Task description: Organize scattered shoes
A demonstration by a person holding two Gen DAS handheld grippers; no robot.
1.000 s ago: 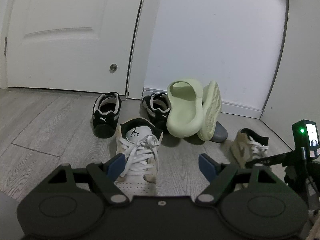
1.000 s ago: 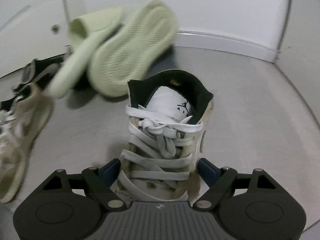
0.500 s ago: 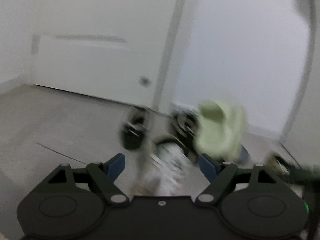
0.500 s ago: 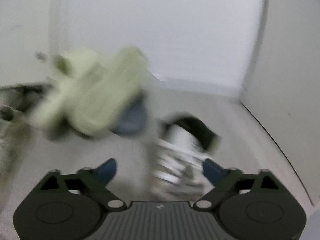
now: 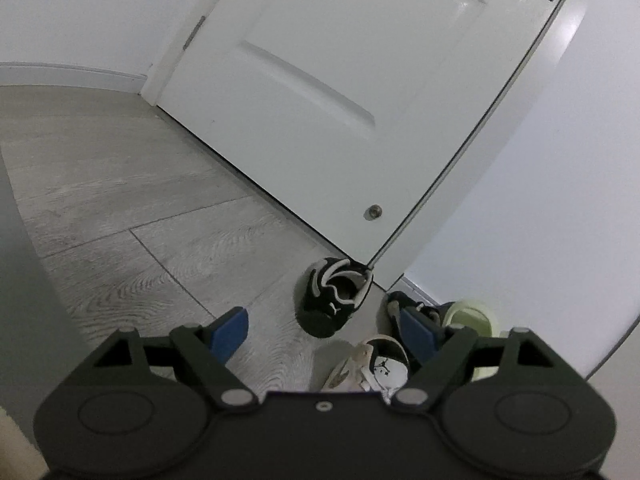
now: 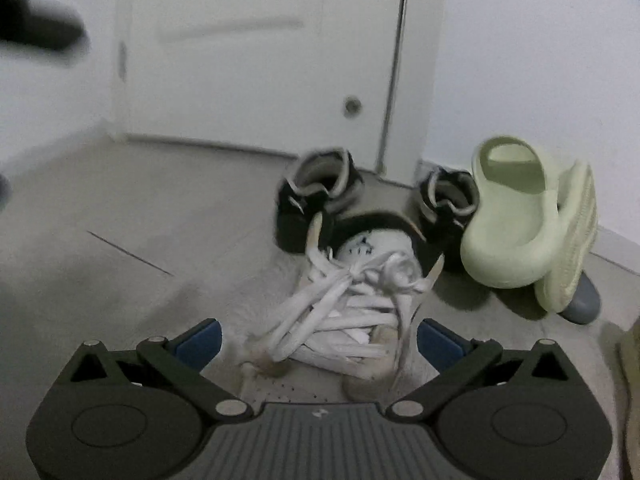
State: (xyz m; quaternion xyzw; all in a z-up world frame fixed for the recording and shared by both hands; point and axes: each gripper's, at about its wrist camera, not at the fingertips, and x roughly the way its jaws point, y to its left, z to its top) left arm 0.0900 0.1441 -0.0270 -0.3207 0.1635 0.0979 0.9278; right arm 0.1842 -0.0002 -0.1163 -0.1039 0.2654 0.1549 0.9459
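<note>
Left to right now: the left tongs (image 5: 324,330) stand apart with nothing between the pads, tilted over bare floor (image 5: 132,208) in front of the white door (image 5: 360,80). Just beyond them sits one black trainer (image 5: 334,304) near the door's corner, and a second black trainer (image 6: 448,204) lies a little apart from it, not lined up as a pair as far as I can judge.

Centre stage, the right tongs (image 6: 318,338) have just been opening and now gape wide. The white laced sneaker (image 6: 360,300) sits on the floor between the pads but neither pad presses on it, so it looks set down or not yet gripped.

Further right, the pale green slide (image 6: 512,216) is propped up against its mate (image 6: 572,240), which stands on edge with the sole showing, over a grey shoe (image 6: 584,300). At the far right edge a tan shoe (image 6: 628,364) peeks in, mostly cut off.

My read: early going. Nothing stands in a tidy row yet, the slides are heaped, the white sneaker's partner is not beside it, and every pair needs matching and lining up along the wall
</note>
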